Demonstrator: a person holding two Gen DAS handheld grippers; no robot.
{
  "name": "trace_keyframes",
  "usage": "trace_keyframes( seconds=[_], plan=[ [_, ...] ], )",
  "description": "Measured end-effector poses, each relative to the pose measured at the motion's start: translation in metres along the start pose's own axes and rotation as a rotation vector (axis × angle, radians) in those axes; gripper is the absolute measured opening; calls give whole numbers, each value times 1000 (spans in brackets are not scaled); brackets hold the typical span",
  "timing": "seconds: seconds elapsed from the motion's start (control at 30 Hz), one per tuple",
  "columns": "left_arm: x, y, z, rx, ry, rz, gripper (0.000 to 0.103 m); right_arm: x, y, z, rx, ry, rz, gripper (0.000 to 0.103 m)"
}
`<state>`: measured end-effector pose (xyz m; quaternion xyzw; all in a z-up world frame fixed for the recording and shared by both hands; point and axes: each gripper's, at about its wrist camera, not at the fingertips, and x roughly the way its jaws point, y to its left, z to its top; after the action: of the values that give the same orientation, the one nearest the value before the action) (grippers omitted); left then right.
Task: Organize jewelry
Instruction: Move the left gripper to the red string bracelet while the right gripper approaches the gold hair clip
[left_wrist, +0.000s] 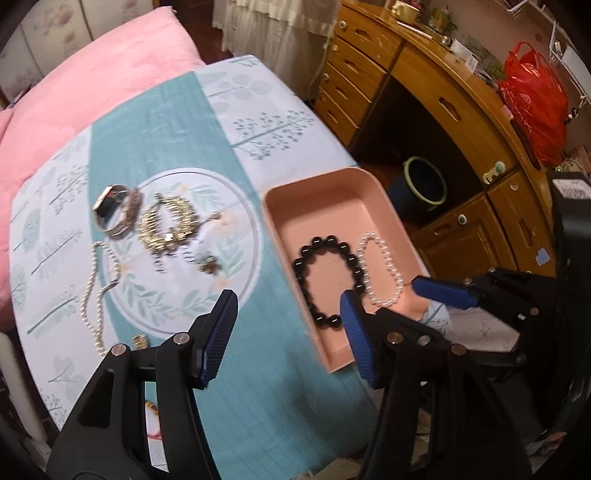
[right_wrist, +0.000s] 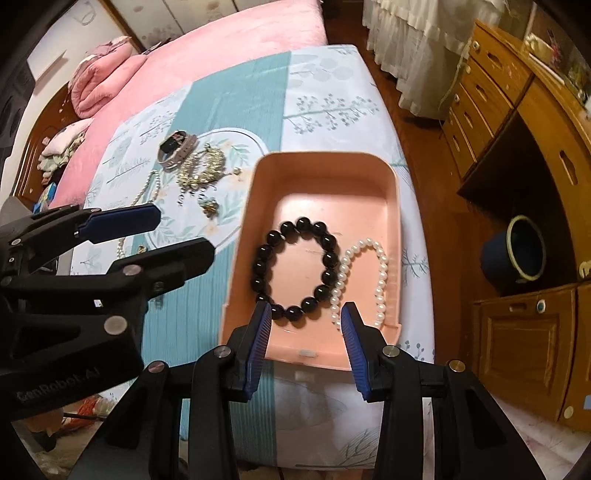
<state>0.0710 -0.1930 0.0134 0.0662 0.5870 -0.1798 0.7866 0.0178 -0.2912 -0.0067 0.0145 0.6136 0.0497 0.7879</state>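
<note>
Far left on the patterned cloth (left_wrist: 258, 406) lie the pieces I have yet to move: the pearl necklace (left_wrist: 92, 291), the watch (left_wrist: 114, 206), then the gold chain bracelet (left_wrist: 166, 225) and a small dark charm piece (left_wrist: 208, 264), all close together and some touching; my left gripper (left_wrist: 286, 339) hangs near them, fingers wide apart, holding nothing; to the right the pink tray (right_wrist: 391, 184) holds the black bead bracelet (right_wrist: 295, 266) with the white pearl bracelet (right_wrist: 364, 280) just beside it; my right gripper (right_wrist: 304, 334) hovers at the tray's near wall, spread wide and empty. My worry: the heaped chains may snag, so lifting one could drag a neighbour; thin links could slip my pads; the cloth may bunch.
</note>
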Motion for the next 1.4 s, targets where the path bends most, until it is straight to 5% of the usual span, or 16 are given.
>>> trace_keyframes(
  seconds=[0.63,0.97,1.4],
  plan=[
    [-51,117,-58,-227,-130,138,55,-33,64,1,-95,-82,-82,40],
    [-47,175,-110,-346,-87,167,55,-24,104,3,-154,-85,-33,40],
    [-13,209,-171,-420,34,129,55,42,165,-7,-266,34,68,40]
  ],
)
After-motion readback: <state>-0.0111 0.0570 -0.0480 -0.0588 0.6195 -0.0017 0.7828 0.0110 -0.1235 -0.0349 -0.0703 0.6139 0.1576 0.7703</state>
